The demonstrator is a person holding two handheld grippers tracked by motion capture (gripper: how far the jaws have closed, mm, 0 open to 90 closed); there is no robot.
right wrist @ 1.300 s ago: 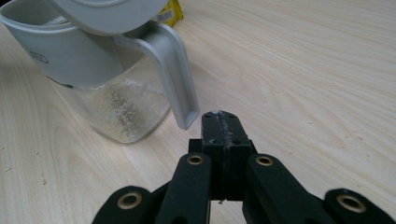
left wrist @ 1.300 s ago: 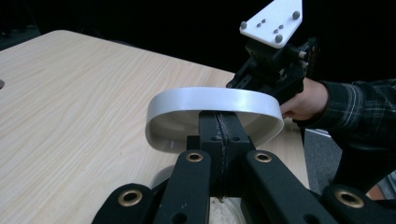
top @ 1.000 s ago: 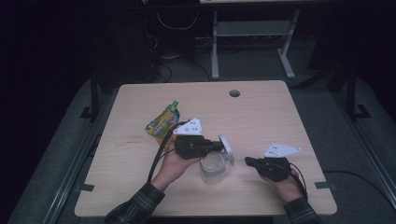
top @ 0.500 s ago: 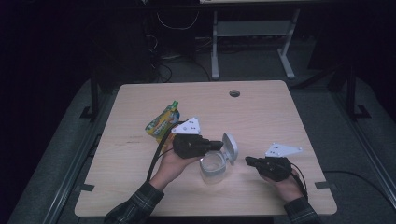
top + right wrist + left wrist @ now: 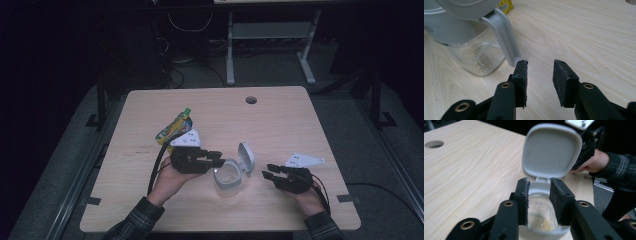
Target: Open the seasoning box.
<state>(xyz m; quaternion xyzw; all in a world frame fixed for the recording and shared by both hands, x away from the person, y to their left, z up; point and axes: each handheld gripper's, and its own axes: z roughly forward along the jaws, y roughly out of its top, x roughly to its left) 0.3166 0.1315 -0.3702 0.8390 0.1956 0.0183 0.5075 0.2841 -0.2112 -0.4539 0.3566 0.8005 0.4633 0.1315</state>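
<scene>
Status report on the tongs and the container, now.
Left tongs just opening, astride the clear container's rim, not clamped. Right tongs just opening, nothing between them, beside it. Lid flipped up. Snack pouch lies apart.

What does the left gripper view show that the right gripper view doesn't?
Left gripper view: the inside of the jar's raised lid, the table's cable hole, and the other hand behind the lid.

Right gripper view: the lid's hinge tab from outside and a corner of the yellow pouch.

Both: the clear jar and the wooden table.
</scene>
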